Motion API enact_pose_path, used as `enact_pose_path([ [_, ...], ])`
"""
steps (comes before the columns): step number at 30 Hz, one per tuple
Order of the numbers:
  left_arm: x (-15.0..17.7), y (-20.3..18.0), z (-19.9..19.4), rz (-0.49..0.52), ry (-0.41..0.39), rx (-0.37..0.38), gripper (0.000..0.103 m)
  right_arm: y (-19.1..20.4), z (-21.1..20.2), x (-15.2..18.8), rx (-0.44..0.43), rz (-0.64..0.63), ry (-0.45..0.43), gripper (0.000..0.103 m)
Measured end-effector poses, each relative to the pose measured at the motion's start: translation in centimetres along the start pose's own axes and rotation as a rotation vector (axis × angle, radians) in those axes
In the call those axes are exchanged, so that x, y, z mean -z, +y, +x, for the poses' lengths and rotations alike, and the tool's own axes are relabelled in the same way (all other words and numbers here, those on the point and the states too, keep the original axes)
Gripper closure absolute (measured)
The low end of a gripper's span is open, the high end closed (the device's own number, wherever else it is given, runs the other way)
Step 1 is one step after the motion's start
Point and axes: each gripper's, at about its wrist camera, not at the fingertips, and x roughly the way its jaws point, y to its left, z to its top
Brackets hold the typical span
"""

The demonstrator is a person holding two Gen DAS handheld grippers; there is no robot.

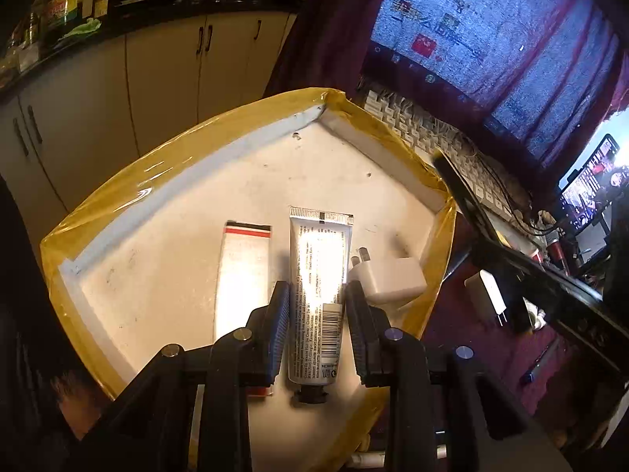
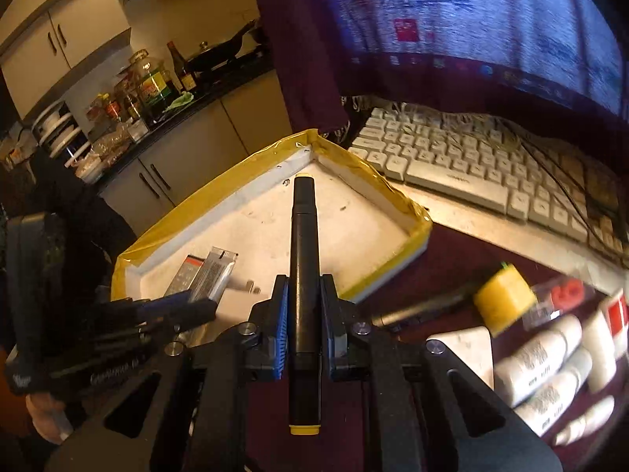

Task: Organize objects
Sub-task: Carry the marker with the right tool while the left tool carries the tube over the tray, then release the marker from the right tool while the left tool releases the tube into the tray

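The left gripper (image 1: 316,295) hangs over a shallow white tray (image 1: 118,181) rimmed with yellow tape, its jaws set on either side of a silver cream tube (image 1: 319,275). The tube lies lengthwise in the tray, black cap toward the near edge; the pads stand just beside its sides, and whether they press on it I cannot tell. Left of the tube lies a second flat tube (image 1: 243,271) with a red and black band at its far end. To the right, a white plug adapter (image 1: 393,279) rests near the tray's right wall.

The right gripper (image 2: 303,314) has its jaws closed on a black marker (image 2: 303,259) with yellow end caps, which points away over the near edge of the tray, toward its far corner.

On the dark red worktop right of the tray sit a yellow block (image 2: 505,301), several white tubes (image 2: 542,358) and a white charger (image 1: 489,291). A white keyboard (image 2: 471,165) lies beyond, below a monitor (image 2: 471,19).
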Motion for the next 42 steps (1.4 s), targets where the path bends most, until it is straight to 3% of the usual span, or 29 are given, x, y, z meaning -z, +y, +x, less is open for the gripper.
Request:
enact_pose_path([
  [12, -0.2, -1.2, 0.2, 0.1, -0.001, -0.075, 0.078, 0.4, 5.0, -3.3, 0.045, -0.065, 0.043, 0.091],
  [31, -0.1, -1.6, 0.8, 0.133, -0.014, -0.106, 0.078, 2.3, 7.7, -3.0, 0.07, -0.172, 0.072, 0.091],
  [42, 0.2, -1.6, 0.9, 0.128, -0.017, -0.154, 0.078, 1.4, 7.8, -2.8, 0.073, -0.14, 0.09, 0.09],
])
